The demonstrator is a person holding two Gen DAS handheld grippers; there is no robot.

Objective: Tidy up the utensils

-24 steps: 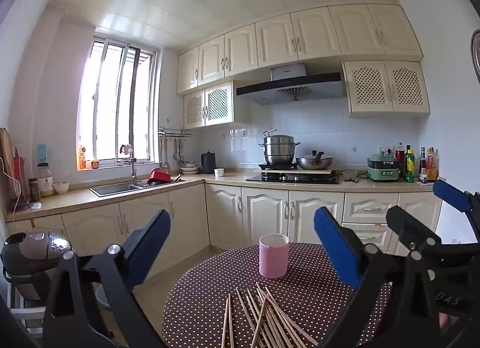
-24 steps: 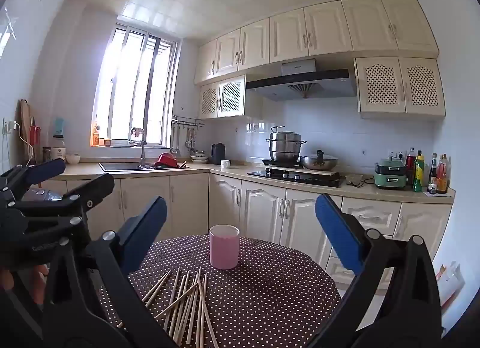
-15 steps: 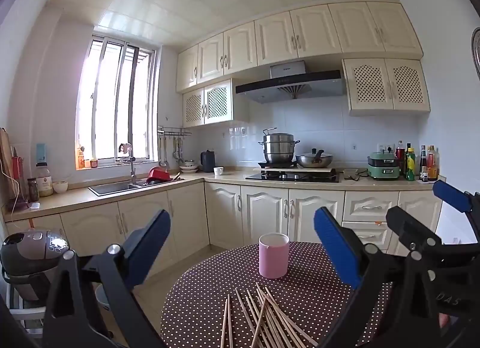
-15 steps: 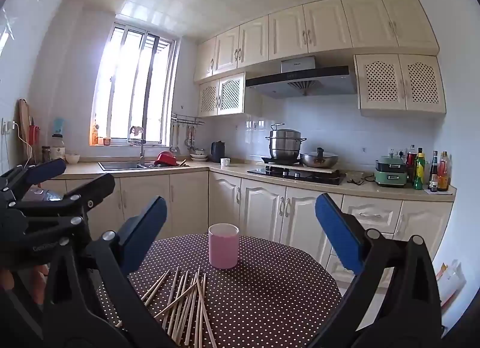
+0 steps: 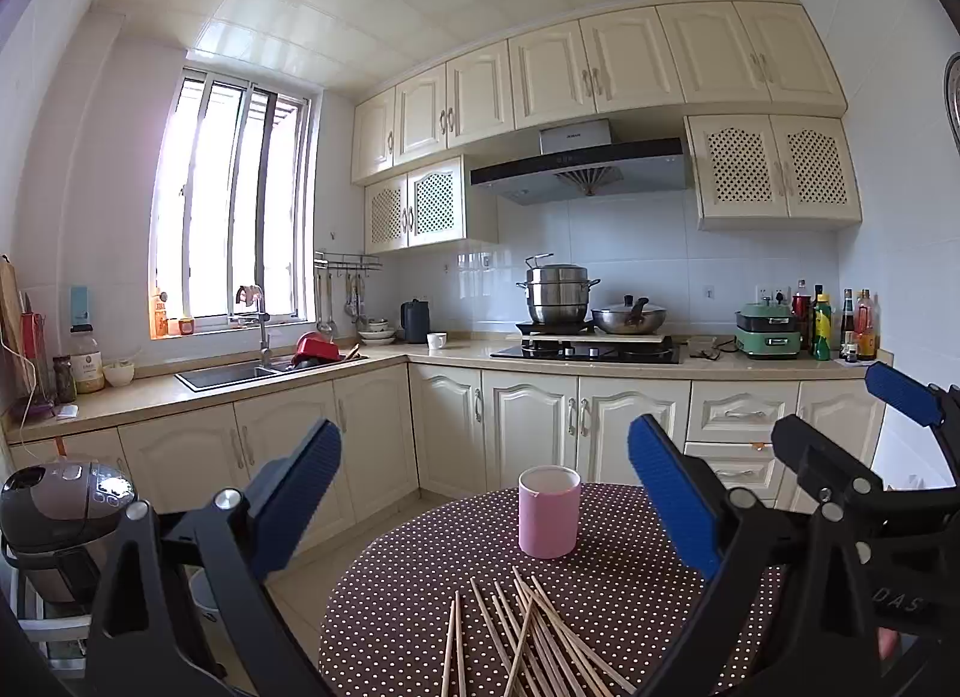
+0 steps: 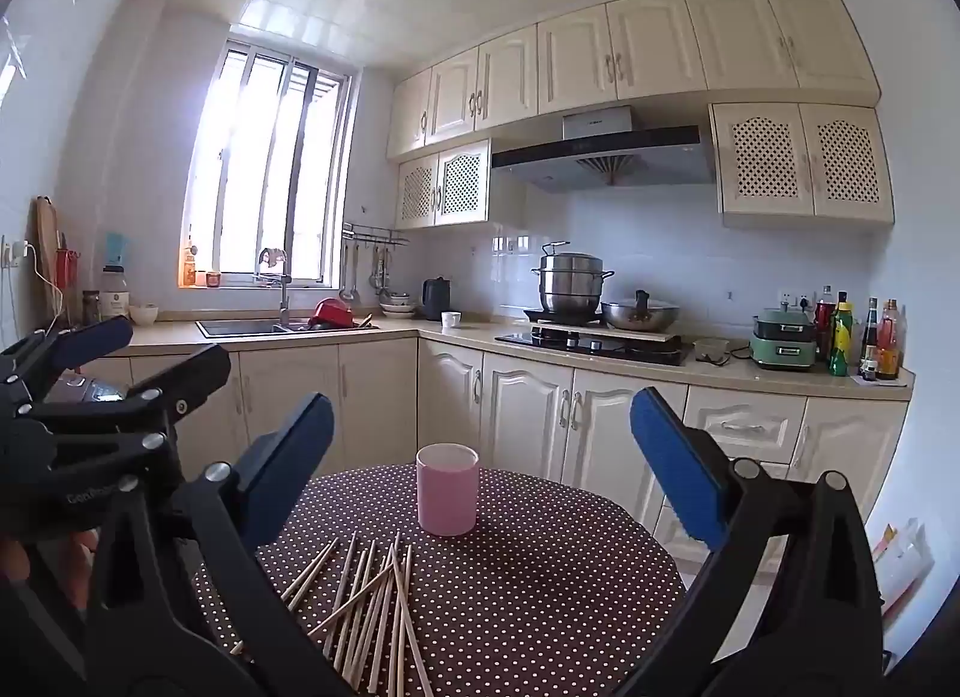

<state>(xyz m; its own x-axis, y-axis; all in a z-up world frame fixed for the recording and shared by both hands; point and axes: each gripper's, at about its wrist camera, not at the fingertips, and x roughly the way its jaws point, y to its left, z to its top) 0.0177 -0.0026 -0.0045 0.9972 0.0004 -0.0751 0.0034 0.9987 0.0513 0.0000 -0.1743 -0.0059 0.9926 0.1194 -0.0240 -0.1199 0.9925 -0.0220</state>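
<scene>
Left wrist view: both tongs wide apart, empty, above scattered chopsticks.

Cream cabinets wrap the far corner; daylight pours through the barred window on the left, above the sink, with a range hood at right.

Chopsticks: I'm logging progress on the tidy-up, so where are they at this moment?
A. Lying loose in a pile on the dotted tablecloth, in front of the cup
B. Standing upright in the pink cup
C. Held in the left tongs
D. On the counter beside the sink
A: the chopsticks lie scattered flat on the dotted tablecloth, nearer the cameras than the pink cup, and both tongs are open and hold nothing.
</scene>
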